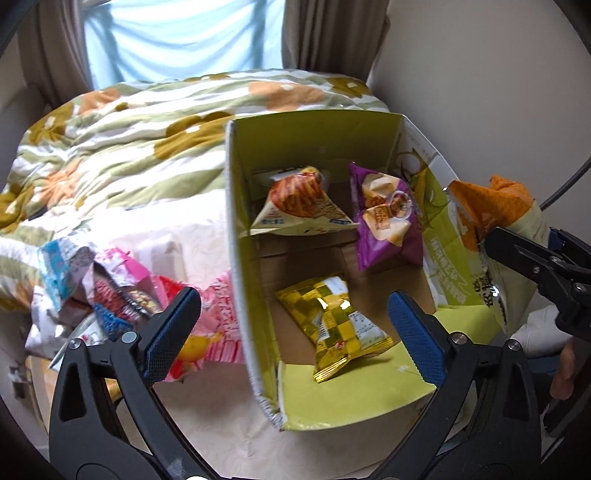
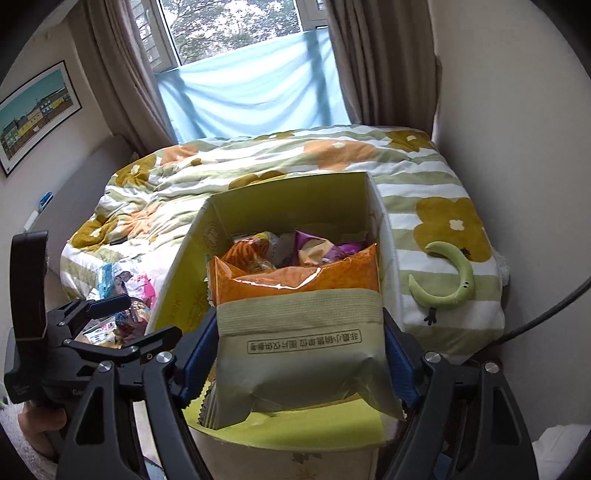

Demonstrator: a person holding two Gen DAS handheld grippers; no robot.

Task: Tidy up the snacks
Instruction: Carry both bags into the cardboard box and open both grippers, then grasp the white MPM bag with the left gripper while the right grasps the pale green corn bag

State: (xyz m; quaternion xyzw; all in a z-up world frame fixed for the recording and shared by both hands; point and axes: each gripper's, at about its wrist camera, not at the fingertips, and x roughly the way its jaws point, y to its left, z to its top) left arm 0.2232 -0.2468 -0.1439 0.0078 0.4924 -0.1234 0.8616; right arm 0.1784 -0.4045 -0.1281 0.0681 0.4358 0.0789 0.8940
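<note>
Orange bag (image 2: pixel 299 332) clamped in right tool (image 2: pixel 299 369), tilted over box (image 2: pixel 236 192).

A rumpled quilt with green stripes and orange and mustard flowers (image 2: pixel 303 162) covers the bed; a green crescent-shaped plush toy (image 2: pixel 448 280) lies on it near the right edge; grey-brown curtains (image 2: pixel 122 74) flank a window (image 2: pixel 236 26) hung with pale blue cloth (image 2: pixel 251 96); a framed picture of coloured houses (image 2: pixel 35 114) hangs on the left wall.

An open cardboard box (image 1: pixel 255 206) with yellow-green inner walls fills the centre-right of the left wrist view; inside lie a gold packet (image 1: pixel 334 325) lower centre, an orange-and-white packet (image 1: pixel 299 203) above it, a purple packet (image 1: pixel 388 218) to its right; an orange-and-beige bag (image 2: pixel 299 332) stands upright over the box's near edge; more wrappers (image 1: pixel 122 291) are heaped at lower left.
</note>
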